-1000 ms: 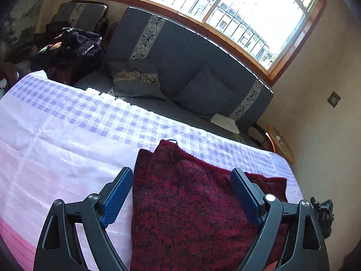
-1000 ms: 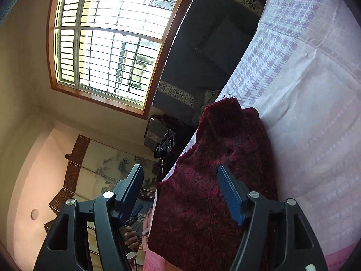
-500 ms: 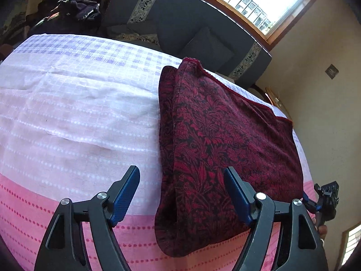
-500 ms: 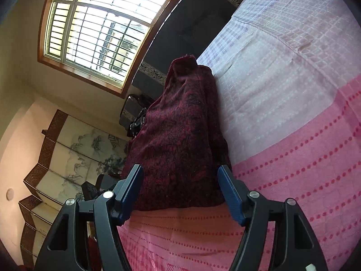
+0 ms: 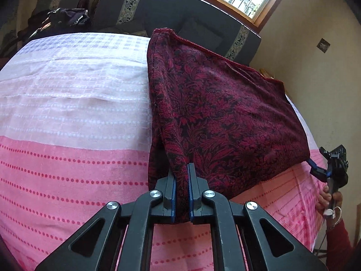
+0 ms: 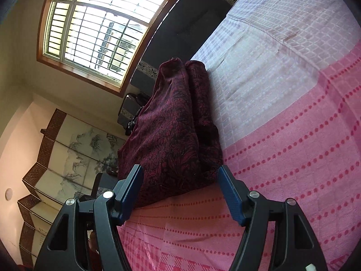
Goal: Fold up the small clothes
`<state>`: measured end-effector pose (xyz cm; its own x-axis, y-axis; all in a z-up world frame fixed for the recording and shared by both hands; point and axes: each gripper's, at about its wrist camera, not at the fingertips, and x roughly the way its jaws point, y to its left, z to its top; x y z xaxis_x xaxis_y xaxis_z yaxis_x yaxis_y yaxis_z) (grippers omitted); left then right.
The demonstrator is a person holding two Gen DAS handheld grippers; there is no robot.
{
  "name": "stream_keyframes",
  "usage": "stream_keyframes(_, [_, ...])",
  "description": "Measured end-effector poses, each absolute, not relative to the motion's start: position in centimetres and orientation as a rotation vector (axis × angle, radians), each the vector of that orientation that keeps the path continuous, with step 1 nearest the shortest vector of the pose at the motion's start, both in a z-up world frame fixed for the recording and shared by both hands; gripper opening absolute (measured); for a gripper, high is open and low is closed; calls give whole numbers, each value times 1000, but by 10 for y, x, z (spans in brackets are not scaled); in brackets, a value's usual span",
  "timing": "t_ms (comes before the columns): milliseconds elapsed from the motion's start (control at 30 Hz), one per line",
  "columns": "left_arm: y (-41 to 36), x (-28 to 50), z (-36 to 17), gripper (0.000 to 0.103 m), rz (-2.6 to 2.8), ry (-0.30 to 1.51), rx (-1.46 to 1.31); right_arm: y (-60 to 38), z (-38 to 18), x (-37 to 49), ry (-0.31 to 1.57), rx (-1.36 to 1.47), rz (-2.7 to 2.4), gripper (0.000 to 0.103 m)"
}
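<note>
Pinching garment (image 5: 221,117) edge (left gripper (image 5: 181,174)).

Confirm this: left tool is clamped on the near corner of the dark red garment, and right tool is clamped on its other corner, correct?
Not quite. The left tool is clamped on the dark red garment, but the right tool is open: the right wrist view shows its pads standing apart beside the corner.
</note>
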<state>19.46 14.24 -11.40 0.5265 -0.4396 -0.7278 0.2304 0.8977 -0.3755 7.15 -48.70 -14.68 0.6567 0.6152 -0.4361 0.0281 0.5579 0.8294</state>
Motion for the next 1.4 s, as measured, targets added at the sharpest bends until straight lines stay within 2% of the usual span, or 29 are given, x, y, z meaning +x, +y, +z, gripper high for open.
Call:
stream_keyframes(200, [143,199,-105,12,-408,870,-241,-484,-135,75,786,870,395,66])
stream_keyframes(333, [143,202,-112,22,-384,885,-222,-477,-134,90,825,818,404,66])
stream_keyframes(400, [146,201,-114,23,-382,880,-231,-468,-137,97,854,783,428,49])
stream_keyframes(433, [148,200,-115,23,-379,879,-237,-462,-138,98,876,750,423,22])
stream_keyframes(467, [149,201,-116,23,-377,878,-244,-458,-140,99,903,723,403,10])
stream_keyframes(733, [150,202,-119,23,-399,882,-225,-477,-154,72,957,779,399,9])
stream_keyframes(1267, [153,201,-122,23,-386,877,-229,-460,-143,62,1018,685,407,9])
stream_keyframes(1400, [155,199,-119,23,-375,874,-231,-457,-136,65,1028,661,379,13])
